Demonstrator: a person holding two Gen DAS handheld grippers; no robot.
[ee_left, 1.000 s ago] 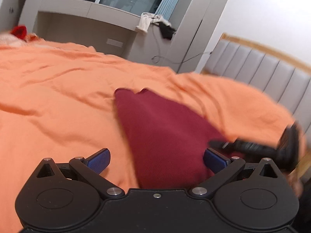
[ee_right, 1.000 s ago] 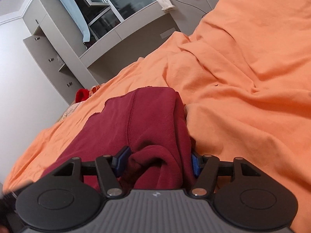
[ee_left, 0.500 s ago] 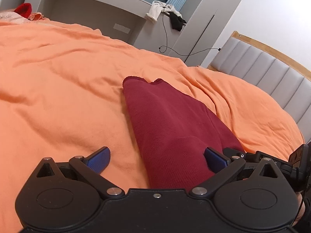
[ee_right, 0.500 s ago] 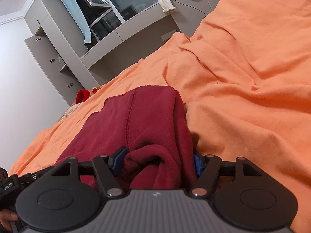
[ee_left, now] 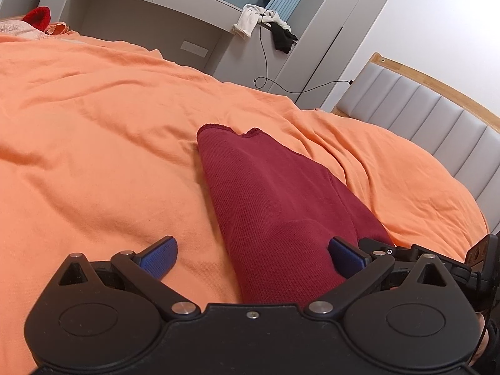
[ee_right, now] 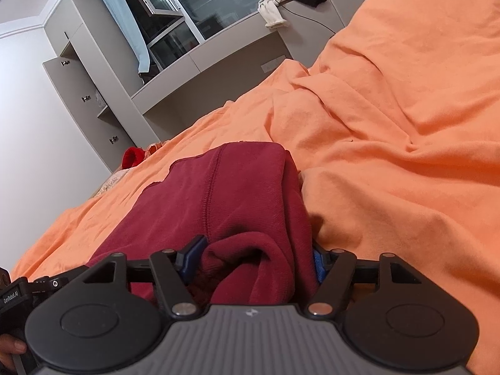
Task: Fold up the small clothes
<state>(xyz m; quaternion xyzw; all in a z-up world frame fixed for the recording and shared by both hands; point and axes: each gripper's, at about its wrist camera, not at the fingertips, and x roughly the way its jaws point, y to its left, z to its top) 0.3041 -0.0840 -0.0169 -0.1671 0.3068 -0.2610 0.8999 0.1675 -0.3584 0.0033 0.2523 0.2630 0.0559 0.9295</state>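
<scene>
Your right gripper [ee_right: 253, 259] is clamped on a bunched end of the dark red garment [ee_left: 275, 206], which lies lengthwise on the orange bedsheet [ee_left: 93, 143]. Your left gripper [ee_left: 251, 253] sits wide open over the near edge, holding nothing (one pad over cloth, one over sheet). Risk: pulling with one side pinned drags the folded strip crooked, or the far raw edge [ee_left: 228, 129] flops open.

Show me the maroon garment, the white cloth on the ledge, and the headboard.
maroon garment [ee_left: 275, 206], left wrist view, mid fabric
white cloth [ee_left: 247, 23], left wrist view, hanging part
headboard [ee_left: 415, 109], left wrist view, grey padded panel
</scene>
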